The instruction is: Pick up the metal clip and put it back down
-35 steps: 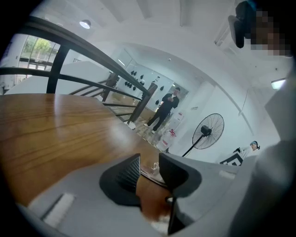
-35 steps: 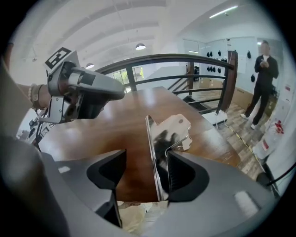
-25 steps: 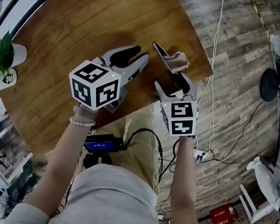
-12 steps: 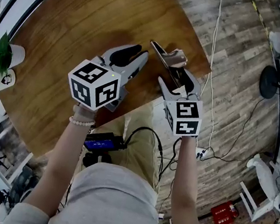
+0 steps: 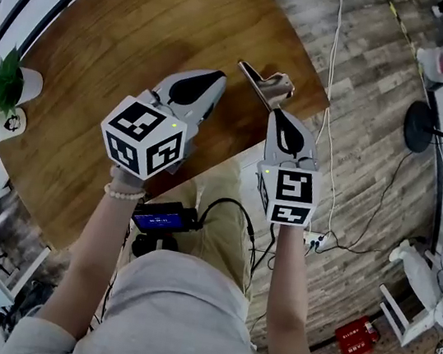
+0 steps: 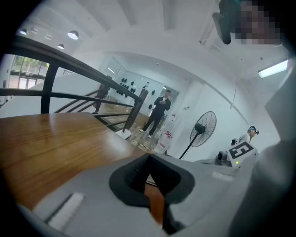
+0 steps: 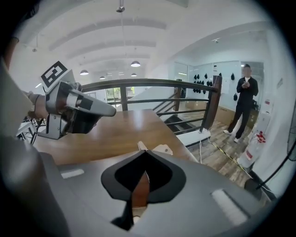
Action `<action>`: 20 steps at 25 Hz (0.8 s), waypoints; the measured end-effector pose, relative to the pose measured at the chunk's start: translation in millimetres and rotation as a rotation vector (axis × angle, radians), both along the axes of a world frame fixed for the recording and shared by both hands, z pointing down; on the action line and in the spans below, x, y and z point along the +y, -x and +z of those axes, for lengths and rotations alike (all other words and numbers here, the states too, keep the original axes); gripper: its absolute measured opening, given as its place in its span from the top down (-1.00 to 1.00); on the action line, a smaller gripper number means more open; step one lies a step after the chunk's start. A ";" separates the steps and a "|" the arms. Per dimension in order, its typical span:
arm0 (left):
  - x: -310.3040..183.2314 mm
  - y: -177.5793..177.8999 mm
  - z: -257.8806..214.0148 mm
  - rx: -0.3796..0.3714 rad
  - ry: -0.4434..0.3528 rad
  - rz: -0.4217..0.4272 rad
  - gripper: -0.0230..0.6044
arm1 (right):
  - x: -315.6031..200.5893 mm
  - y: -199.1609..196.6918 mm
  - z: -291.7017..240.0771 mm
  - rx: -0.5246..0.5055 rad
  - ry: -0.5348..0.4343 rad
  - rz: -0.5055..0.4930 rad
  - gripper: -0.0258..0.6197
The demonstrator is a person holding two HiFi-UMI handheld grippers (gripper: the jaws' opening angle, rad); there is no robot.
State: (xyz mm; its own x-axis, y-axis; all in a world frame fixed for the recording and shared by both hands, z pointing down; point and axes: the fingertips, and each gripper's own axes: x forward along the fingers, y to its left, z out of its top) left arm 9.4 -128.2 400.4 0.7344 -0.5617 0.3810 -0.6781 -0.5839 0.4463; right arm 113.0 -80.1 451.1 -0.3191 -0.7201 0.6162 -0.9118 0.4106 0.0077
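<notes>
The metal clip [image 5: 265, 86] lies on the round wooden table [image 5: 128, 32], close to its right edge. My right gripper [image 5: 275, 114] is shut and empty, its tips just short of the clip's near end. In the right gripper view the clip [image 7: 156, 149] peeks out just beyond the closed jaws. My left gripper [image 5: 217, 81] hovers over the table to the clip's left, also shut with nothing in it. It shows as a grey body [image 7: 76, 107] in the right gripper view.
A small potted plant [image 5: 7, 84] and a white cup [image 5: 0, 124] stand at the table's left edge. White cables [image 5: 333, 106] and a fan base [image 5: 417, 128] are on the plank floor to the right. A dark railing [image 7: 152, 84] runs behind the table; a person [image 7: 244, 102] stands beyond it.
The right gripper stood open around the clip; it has drawn back toward me and shut, leaving the clip on the table. The left gripper has barely moved.
</notes>
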 end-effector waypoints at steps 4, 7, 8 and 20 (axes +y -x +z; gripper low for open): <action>8.9 0.8 -19.5 -0.012 -0.050 0.029 0.93 | 8.3 1.5 -22.7 0.011 -0.051 0.017 0.85; 17.7 3.6 -36.3 -0.025 -0.093 0.050 0.93 | 16.2 3.4 -41.9 -0.002 -0.086 0.037 0.85; 20.7 4.9 -41.9 -0.029 -0.108 0.056 0.93 | 19.1 4.5 -47.9 -0.009 -0.094 0.042 0.85; 62.4 11.6 -108.4 -0.015 -0.253 0.107 0.93 | 55.2 10.0 -121.3 -0.023 -0.212 0.071 0.85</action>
State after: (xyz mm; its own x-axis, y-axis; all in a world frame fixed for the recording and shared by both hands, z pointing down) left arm -2.1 -65.7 292.0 0.7899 -0.5601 0.2496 -0.6121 -0.7443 0.2670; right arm 103.0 -24.9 329.8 -0.2748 -0.8539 0.4420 -0.9394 0.3365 0.0661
